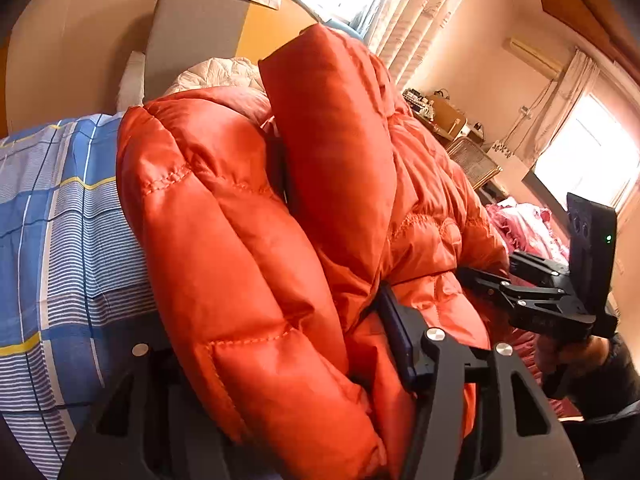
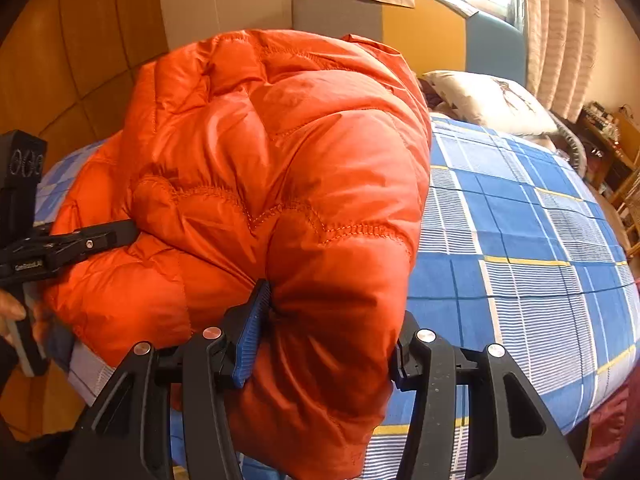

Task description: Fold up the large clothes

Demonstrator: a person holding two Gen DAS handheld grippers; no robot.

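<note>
Nearest the lenses, two grippers straddle one orange quilted down jacket [image 2: 256,168]: the left gripper [image 1: 280,360] and the right gripper [image 2: 324,344] each stand half open with a puffy fold bulging between the pads; whether they pinch it I cannot tell. The jacket lies bunched on a blue plaid bedsheet [image 2: 520,240], with one pillow [image 2: 488,100] and curtains [image 2: 560,32] beyond.
</note>
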